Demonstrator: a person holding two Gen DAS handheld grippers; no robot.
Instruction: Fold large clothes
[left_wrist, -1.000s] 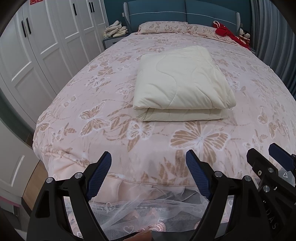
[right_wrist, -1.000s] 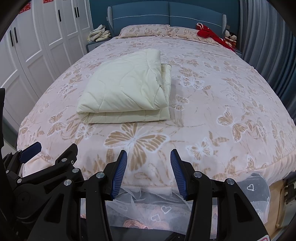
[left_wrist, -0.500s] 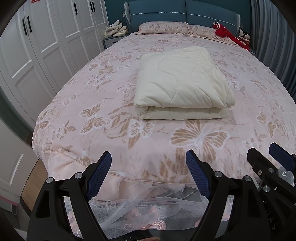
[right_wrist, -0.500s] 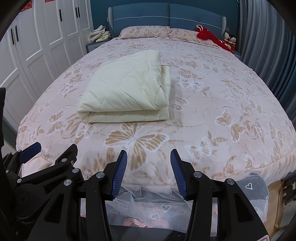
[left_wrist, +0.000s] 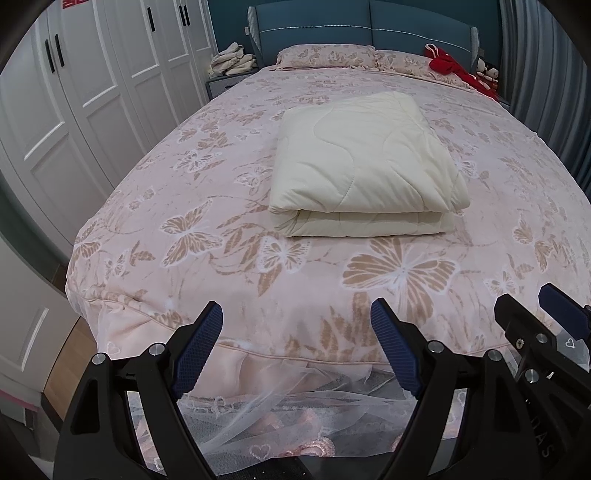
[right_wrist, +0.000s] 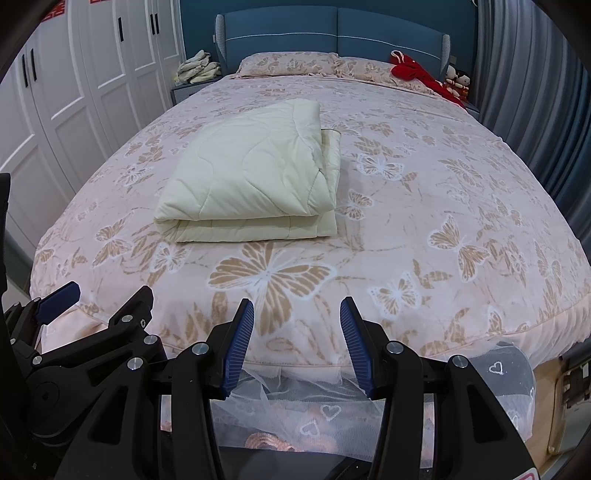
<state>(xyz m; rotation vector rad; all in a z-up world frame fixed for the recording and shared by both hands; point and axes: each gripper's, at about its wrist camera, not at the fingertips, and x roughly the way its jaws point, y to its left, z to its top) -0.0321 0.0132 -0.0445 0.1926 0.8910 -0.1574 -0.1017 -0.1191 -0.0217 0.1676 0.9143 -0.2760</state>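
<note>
A cream quilted blanket (left_wrist: 365, 173) (right_wrist: 251, 184) lies folded into a thick rectangle in the middle of the bed (left_wrist: 221, 236) (right_wrist: 461, 206), which has a pink butterfly-print cover. My left gripper (left_wrist: 295, 321) hangs over the bed's foot edge, well short of the blanket, jaws wide open and empty. My right gripper (right_wrist: 297, 317) is beside it, also at the foot edge, jaws open narrower with nothing between them. Each gripper shows at the side of the other's view, the right gripper (left_wrist: 539, 317) and the left gripper (right_wrist: 74, 299).
White wardrobe doors (left_wrist: 74, 96) line the left side. A blue headboard (right_wrist: 332, 33), pillows (left_wrist: 325, 55), a red garment (right_wrist: 417, 74) and a nightstand with piled cloth (left_wrist: 232, 62) sit at the far end. Grey curtains (right_wrist: 535, 92) hang on the right. Lace bed skirt (left_wrist: 295, 406) hangs below.
</note>
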